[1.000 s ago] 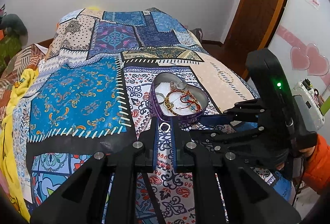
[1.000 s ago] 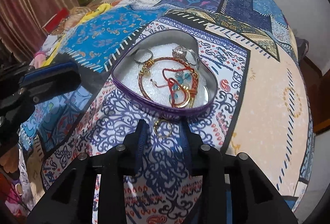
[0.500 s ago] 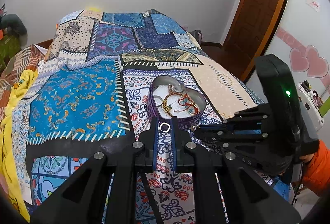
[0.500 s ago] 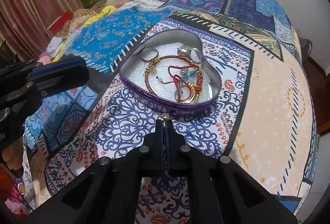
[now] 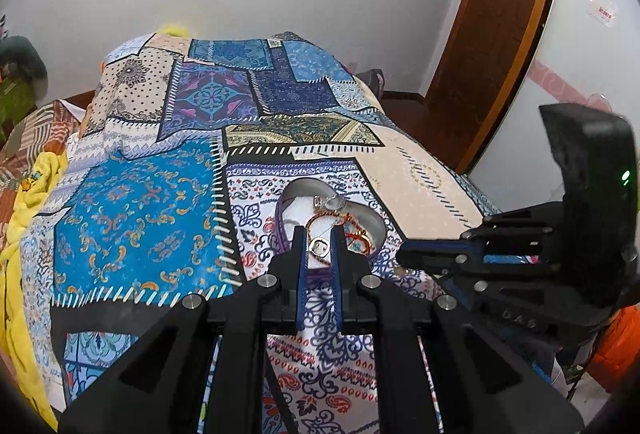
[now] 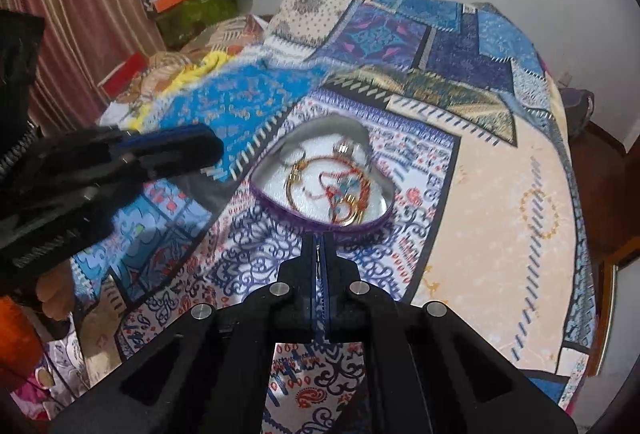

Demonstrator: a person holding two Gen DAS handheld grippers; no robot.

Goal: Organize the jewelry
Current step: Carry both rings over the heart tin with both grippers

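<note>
A purple heart-shaped jewelry box (image 5: pixel 283 218) (image 6: pixel 320 222) sits on the patchwork bedspread (image 5: pixel 136 210) and holds bracelets (image 6: pixel 324 190) and rings on a white lining. My left gripper (image 5: pixel 319 239) is shut on a silver ring (image 5: pixel 319 246) and holds it over the box's near edge. My right gripper (image 6: pixel 319 240) is shut just in front of the box; nothing shows between its tips. It also shows in the left wrist view (image 5: pixel 404 258), to the right of the box.
The bed fills both views. A brown door (image 5: pixel 492 34) stands at the right. Clutter and curtains (image 6: pixel 80 14) lie beyond the bed's left side. A yellow blanket (image 5: pixel 24 218) runs along the bed's left edge.
My left gripper has carried the ring forward and up over the box. My right gripper closed on a gold ring by the box, then lifted back; the ring is out of sight now.
</note>
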